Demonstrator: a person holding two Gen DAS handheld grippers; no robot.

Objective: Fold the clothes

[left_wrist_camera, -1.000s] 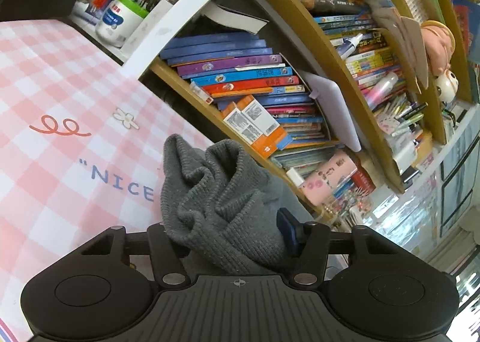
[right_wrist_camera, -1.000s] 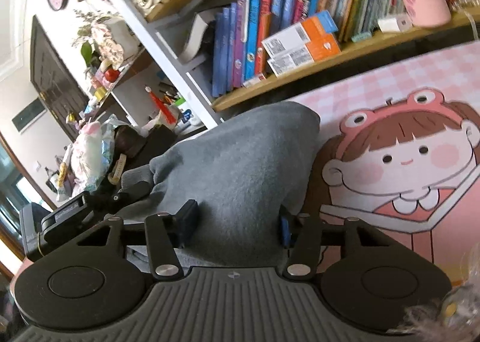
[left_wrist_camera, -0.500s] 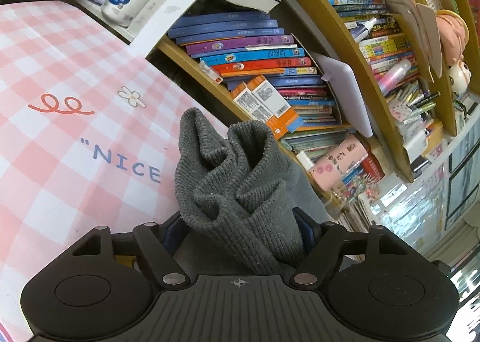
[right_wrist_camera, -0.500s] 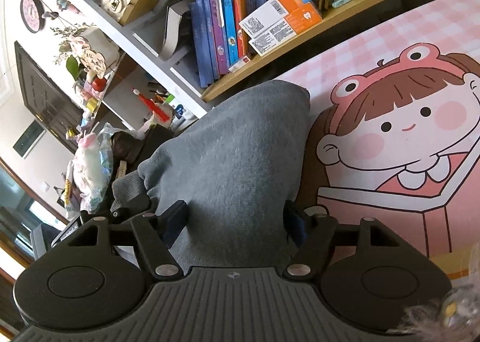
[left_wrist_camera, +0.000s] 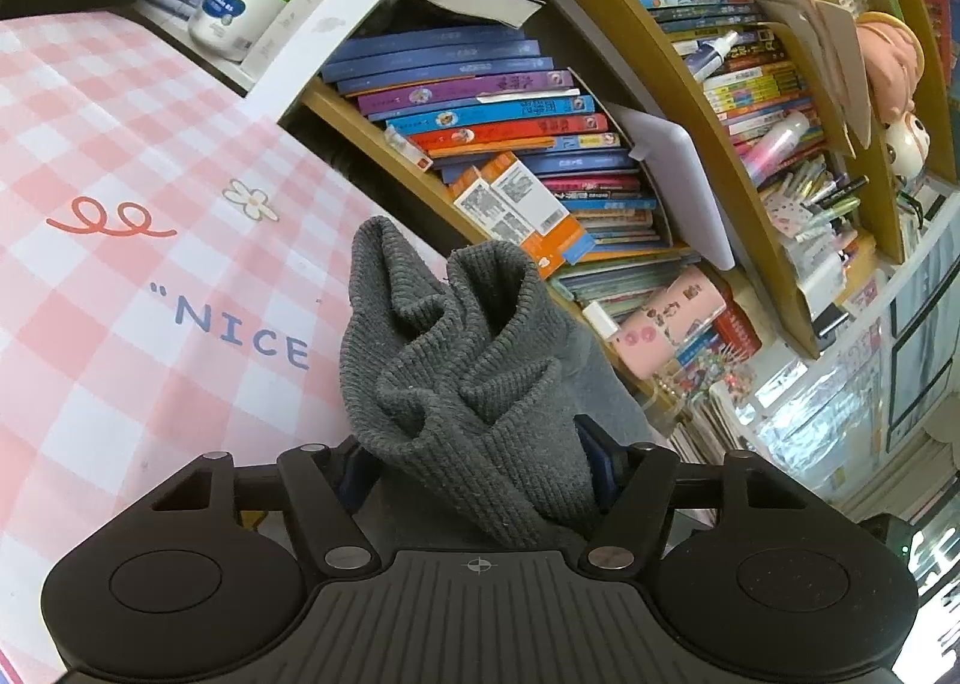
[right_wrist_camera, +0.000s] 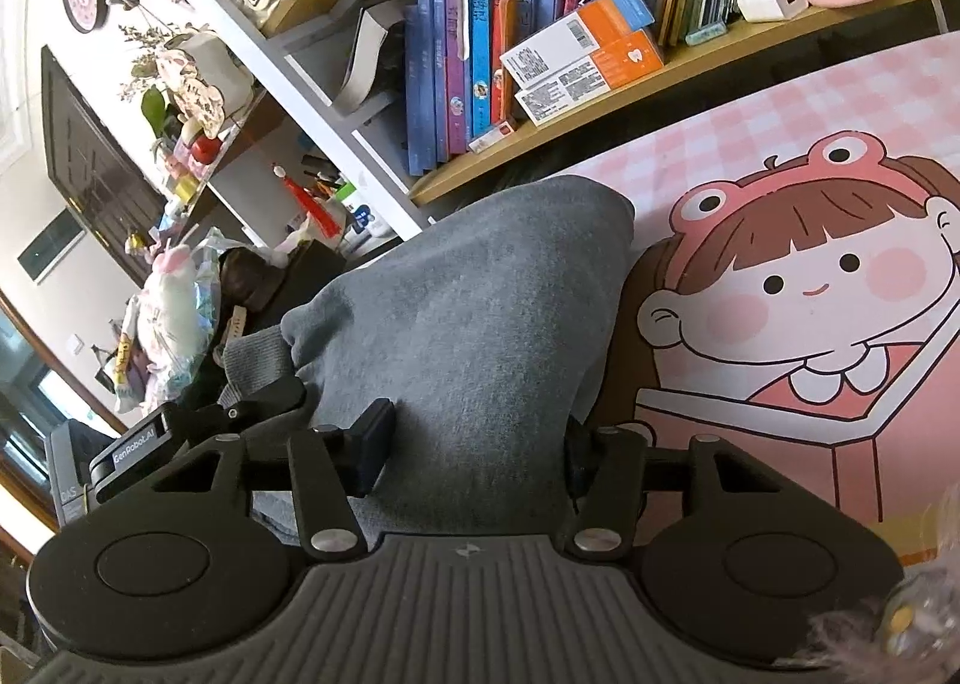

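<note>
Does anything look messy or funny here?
Yes. The grey sweater's ribbed cuff is scrunched into a lumpy bunch in the left claw, not flat. On the shelf, the orange boxes lean crookedly against the stacked books.

Left gripper: matte black body, ribbed grey-black centre plate with small crosshair mark, two round raised discs either side, silver screws at finger pivots, dark blue pads on fingertips.

Right gripper: same build, ribbed grey plate with small logo, black angular linkage arms, silver pivot screws, dark pads. "GenRobot.AI" lettering in white on a black unit at its left.
</note>
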